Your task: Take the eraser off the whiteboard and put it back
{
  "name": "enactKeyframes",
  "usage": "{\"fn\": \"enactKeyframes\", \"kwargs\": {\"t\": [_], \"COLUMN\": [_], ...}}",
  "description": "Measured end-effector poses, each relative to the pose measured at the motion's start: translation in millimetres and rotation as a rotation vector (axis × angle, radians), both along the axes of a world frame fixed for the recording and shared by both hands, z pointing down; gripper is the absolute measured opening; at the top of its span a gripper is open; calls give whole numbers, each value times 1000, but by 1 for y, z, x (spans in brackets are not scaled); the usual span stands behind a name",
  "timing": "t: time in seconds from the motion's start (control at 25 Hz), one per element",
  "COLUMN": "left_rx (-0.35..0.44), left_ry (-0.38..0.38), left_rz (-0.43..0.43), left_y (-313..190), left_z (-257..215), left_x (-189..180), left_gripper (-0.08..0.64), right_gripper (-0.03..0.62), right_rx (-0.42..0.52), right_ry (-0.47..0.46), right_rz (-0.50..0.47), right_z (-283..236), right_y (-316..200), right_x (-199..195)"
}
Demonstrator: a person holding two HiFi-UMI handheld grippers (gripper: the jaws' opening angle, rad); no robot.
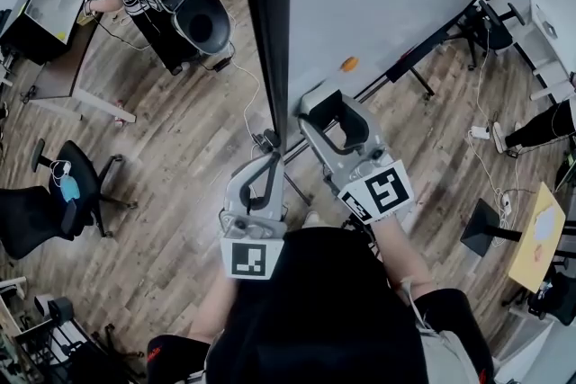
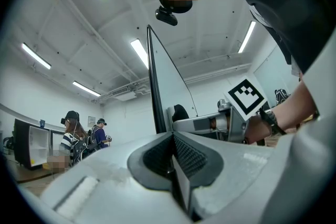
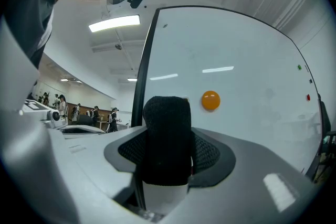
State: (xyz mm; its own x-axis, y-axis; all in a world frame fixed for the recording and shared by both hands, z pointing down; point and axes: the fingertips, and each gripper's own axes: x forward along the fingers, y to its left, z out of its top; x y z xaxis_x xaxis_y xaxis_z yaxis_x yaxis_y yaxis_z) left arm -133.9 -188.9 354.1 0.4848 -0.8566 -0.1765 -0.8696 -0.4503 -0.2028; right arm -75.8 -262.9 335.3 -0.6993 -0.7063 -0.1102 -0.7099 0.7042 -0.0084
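Your right gripper [image 3: 167, 161] clamps the eraser [image 3: 167, 126] before the whiteboard [image 3: 241, 44]; your left gripper [image 2: 172, 161] is closed, empty; putting it back looks left to do.

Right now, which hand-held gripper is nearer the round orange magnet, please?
Right: the right hand-held gripper is close beside the round orange magnet; the left hand-held gripper sits farther back.

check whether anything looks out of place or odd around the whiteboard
Only the eraser: it is clamped in the right gripper in front of the whiteboard, not resting there by itself. The orange magnet sits on the board as expected; nothing looks spilled or damaged.
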Motion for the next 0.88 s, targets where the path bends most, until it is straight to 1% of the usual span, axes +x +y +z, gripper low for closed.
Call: {"fn": "enactKeyframes", "kwargs": {"t": [0.4, 0.68, 0.88], "left_rx": [4, -2, 5], "left_ry": [0, 2, -3], "left_rz": [1, -3, 5], "left_y": [2, 2, 5], "left_z": [2, 1, -3], "left_x": [0, -1, 0], "left_gripper": [2, 2, 2], "right_gripper": [238, 247, 275], "right_rx": [-23, -29, -34], "right_ry": [6, -7, -12], "right_rz": [-16, 0, 11], "right_z": [2, 2, 0], "right_y": [0, -3, 2], "right_x": [-2, 0, 4]}}
